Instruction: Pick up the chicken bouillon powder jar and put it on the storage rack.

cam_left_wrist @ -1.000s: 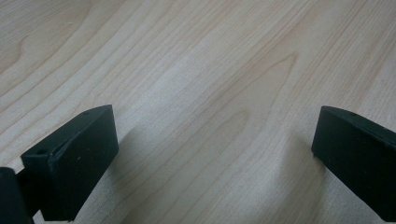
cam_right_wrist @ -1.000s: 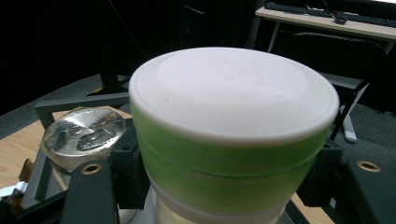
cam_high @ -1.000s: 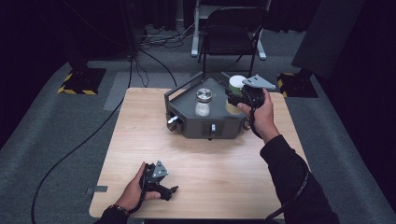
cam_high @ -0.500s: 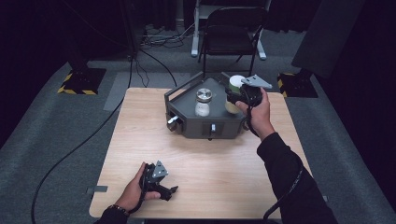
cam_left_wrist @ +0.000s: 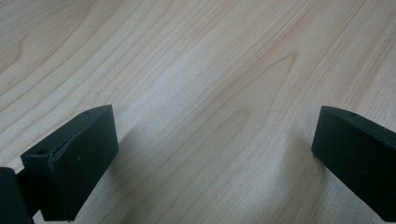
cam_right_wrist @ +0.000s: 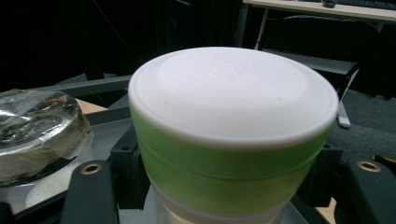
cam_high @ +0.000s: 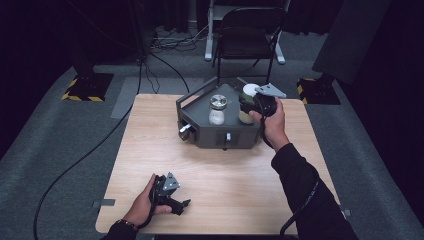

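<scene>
Green container with white lid [cam_right_wrist: 232, 135]: standing upright at the right corner of the dark tray [cam_high: 200, 131] on the table [cam_high: 150, 145], just beside the glass jar with metal cap [cam_high: 217, 109]. Right gripper [cam_high: 252, 107] set around the container below the lid, fingers [cam_right_wrist: 91, 191] flanking the green wall on both sides; contact close, full clamping not confirmable from the right gripper view. Judged as a grasp in progress: keep both fingers level below the lid rim, centre the body between them, close evenly, lift straight up to clear the tray rail and avoid the neighbouring jar. Left gripper [cam_high: 167, 192] resting low over the near table edge, fingers [cam_left_wrist: 70, 158] spread wide over bare wood, pinching nothing. Compared with half a second earlier: no visible change in either gripper, container or jar.
</scene>
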The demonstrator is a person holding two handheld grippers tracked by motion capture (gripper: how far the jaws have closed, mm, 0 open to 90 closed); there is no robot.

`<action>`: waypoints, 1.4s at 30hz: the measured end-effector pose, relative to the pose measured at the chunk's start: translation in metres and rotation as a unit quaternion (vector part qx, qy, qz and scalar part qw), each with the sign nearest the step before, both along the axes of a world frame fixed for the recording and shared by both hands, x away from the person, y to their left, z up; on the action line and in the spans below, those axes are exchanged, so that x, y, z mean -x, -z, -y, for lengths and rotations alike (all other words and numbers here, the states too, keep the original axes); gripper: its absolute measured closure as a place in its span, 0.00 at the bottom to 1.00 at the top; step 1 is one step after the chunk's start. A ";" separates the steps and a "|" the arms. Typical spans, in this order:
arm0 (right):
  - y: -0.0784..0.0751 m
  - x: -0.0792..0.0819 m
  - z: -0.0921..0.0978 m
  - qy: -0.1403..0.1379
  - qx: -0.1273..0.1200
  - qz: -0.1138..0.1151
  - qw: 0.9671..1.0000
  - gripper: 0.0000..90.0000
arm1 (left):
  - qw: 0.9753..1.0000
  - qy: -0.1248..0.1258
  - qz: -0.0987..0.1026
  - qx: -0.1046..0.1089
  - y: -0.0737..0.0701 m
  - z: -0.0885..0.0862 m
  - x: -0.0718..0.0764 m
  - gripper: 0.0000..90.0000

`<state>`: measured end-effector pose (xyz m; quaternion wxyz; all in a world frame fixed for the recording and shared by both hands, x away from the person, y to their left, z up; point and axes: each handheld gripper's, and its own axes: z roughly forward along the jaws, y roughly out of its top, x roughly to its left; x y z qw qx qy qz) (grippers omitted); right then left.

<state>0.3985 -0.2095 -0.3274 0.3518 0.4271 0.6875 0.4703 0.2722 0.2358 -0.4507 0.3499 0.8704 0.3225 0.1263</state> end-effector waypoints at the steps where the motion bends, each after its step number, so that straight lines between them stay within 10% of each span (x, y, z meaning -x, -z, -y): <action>1: 0.001 0.000 -0.001 -0.001 0.000 0.000 1.000 0.37 | 1.000 0.000 0.000 0.000 0.000 0.000 0.000 0.00; 42: 0.012 0.001 0.001 0.000 -0.012 -0.004 1.000 0.31 | 1.000 0.000 0.000 -0.001 0.000 0.000 0.000 0.00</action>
